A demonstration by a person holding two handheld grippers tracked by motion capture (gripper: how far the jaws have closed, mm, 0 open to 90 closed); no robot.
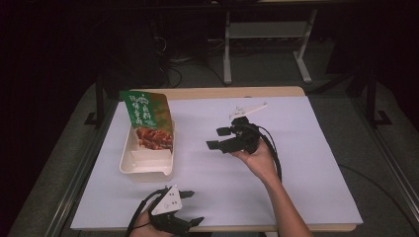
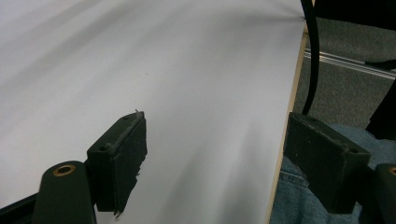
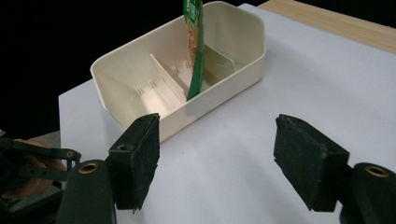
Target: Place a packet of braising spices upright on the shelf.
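My left gripper [image 1: 190,207] idles wide open and empty at the near edge. My right gripper [image 1: 217,138], jaws wide apart and empty, faces left toward the tray [image 1: 127,160], where the green packet [image 1: 148,118] stands upright.

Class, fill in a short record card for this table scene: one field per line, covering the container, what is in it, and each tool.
Container: cream divided box on the white table cover, left side
Contents: green food packet standing upright in one compartment, leaning on the wall
Right tool: open, nothing between its pads, pointing toward the box
Left tool: open, empty, at the near table edge
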